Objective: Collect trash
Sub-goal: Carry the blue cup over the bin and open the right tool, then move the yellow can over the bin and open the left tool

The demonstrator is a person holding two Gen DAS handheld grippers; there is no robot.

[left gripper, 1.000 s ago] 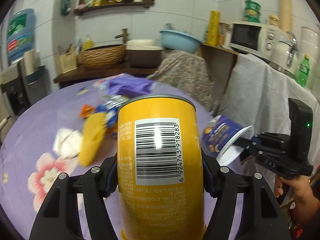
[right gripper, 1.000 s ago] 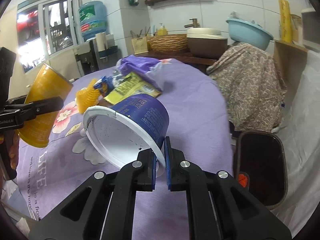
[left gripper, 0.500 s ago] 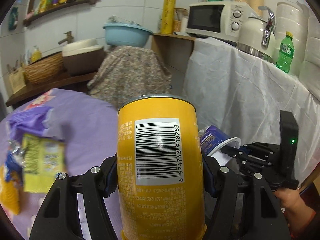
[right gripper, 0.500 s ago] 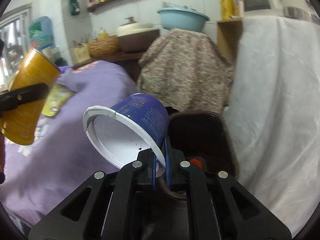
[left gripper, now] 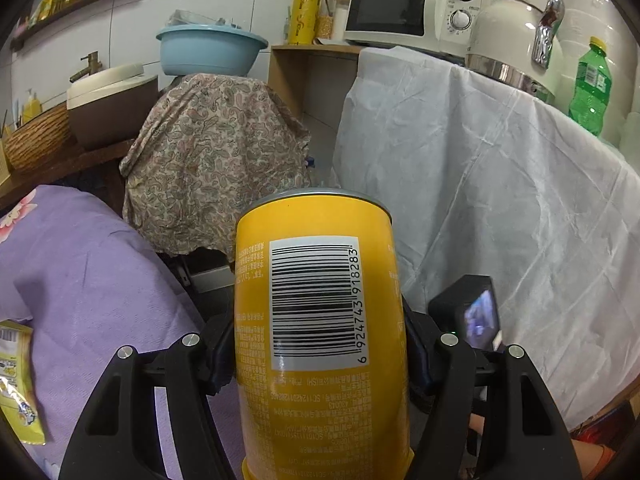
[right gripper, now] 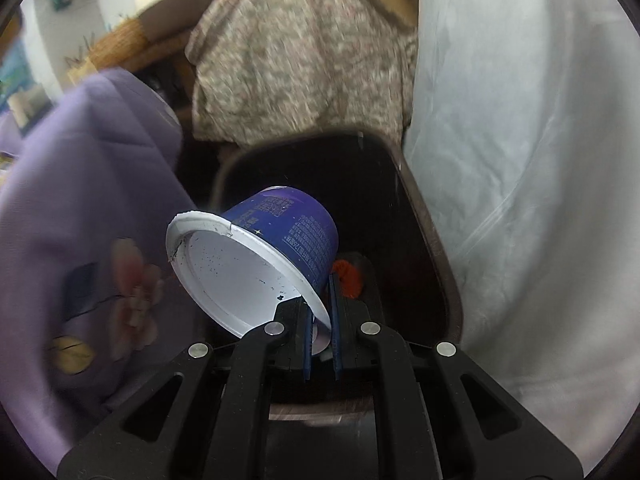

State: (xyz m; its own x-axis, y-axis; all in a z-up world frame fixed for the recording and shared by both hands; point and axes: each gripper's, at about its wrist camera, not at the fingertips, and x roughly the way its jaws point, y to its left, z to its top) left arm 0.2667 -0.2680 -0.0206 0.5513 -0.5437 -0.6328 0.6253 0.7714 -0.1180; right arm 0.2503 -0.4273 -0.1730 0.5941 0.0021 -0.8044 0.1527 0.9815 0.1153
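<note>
Now over dark bin (right gripper: 424, 216): tilted, empty blue cup (right gripper: 288, 232), rim cracked.

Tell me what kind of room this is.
Most likely a home kitchen or dining corner: a microwave and kettle on a covered counter, a tap over a basin, and a purple-clothed table.

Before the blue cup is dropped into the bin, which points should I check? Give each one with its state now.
1. Right hand-held gripper pinches the blue cup by its white rim: ok.
2. Cup is over the open dark bin: ok.
3. Bin has room: cannot tell, its inside is dark; only something red shows.
4. Purple tablecloth stays outside the bin opening: ok.
5. Left hand-held gripper holds the yellow can firmly: ok.
6. Can is over the bin: cannot tell.
</note>
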